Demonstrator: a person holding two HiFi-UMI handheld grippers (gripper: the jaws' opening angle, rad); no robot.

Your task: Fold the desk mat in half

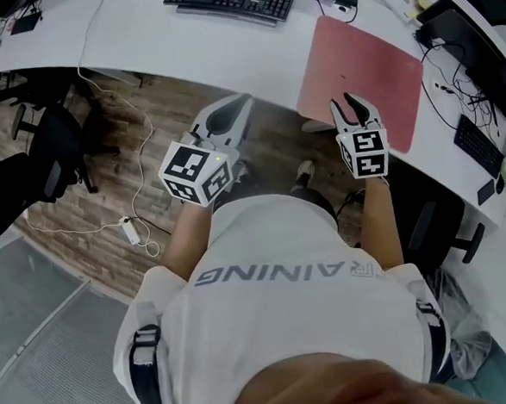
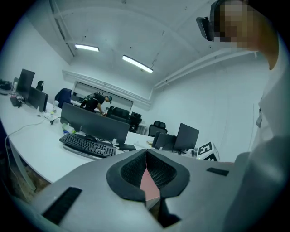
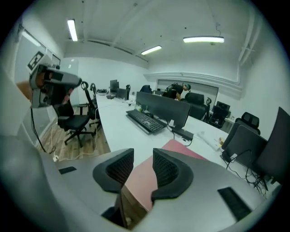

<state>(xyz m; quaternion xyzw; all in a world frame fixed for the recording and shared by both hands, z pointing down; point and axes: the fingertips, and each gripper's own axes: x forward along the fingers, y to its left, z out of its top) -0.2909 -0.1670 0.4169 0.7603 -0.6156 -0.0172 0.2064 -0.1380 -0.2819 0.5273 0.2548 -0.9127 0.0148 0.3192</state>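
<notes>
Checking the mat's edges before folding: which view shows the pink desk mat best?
The head view: nearly the whole desk mat lies flat on the desk. The right gripper view shows part beyond its jaws; the left gripper view only a sliver.

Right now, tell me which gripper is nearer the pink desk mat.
Right. The right gripper hovers at the desk mat's near edge, jaws apart. The left gripper sits off to the mat's left, apart from it, jaws together.

I identify an office: a long white desk (image 1: 225,56) carrying a keyboard (image 1: 230,0) and monitors (image 3: 165,108), a swivel chair (image 3: 74,122) alongside, and ceiling strip lights (image 3: 204,40) overhead.
</notes>
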